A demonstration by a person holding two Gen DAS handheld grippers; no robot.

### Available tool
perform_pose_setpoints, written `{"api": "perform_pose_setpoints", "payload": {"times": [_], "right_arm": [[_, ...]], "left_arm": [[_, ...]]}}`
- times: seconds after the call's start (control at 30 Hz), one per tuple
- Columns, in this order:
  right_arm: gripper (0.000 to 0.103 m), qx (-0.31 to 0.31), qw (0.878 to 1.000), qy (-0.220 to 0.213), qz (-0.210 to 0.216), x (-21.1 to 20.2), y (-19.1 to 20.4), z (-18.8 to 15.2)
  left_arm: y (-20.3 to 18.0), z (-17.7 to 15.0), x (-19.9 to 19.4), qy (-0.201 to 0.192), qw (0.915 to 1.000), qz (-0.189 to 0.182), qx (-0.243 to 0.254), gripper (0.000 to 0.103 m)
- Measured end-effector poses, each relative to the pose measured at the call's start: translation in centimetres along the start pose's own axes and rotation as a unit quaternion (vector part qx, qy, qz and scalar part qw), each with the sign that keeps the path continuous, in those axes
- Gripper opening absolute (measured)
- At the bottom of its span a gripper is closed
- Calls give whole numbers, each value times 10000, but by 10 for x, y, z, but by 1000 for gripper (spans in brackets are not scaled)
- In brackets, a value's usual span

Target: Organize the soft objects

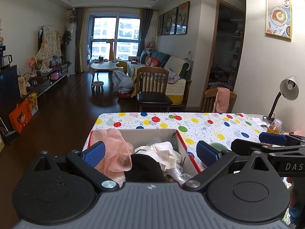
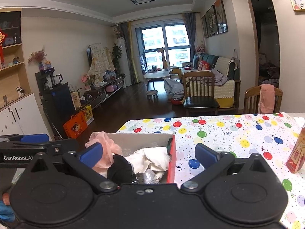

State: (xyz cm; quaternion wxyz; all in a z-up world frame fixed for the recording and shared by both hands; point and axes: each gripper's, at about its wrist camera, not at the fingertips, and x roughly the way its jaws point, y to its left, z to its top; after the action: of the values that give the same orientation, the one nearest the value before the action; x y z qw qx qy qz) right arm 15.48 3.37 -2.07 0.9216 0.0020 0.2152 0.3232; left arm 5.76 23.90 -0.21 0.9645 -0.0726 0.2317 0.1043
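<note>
the left tool (image 1: 150, 152) and the right tool (image 2: 148, 152) are both wide and hold nothing, near over the box (image 1: 187, 153). the pink mesh puff (image 1: 114, 148), black cloth (image 1: 144, 167) and white cloth (image 1: 164, 150) lie inside. the task seems almost finished.

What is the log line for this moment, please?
left claw open | right claw open | box holds pink mesh, white cloth

I see open red-edged cardboard box (image 1: 183, 145) on worktop, holding pink mesh bath pouf (image 1: 114, 148) at left, black soft fabric (image 1: 144, 168) in front, crumpled white cloth (image 1: 164, 150) in middle.
</note>
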Motion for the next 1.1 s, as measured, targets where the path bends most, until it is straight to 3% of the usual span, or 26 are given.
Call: {"api": "perform_pose_setpoints", "payload": {"times": [0.63,1.1], "right_arm": [[103,73,9995,-34,-295,-18,-2,-10],[103,100,9992,-57,-390,-56,-34,-22]], "left_arm": [[-12,-2,-8,-49,9997,-159,181,102],[-62,-12,-22,-34,9995,-229,236,102]]}}
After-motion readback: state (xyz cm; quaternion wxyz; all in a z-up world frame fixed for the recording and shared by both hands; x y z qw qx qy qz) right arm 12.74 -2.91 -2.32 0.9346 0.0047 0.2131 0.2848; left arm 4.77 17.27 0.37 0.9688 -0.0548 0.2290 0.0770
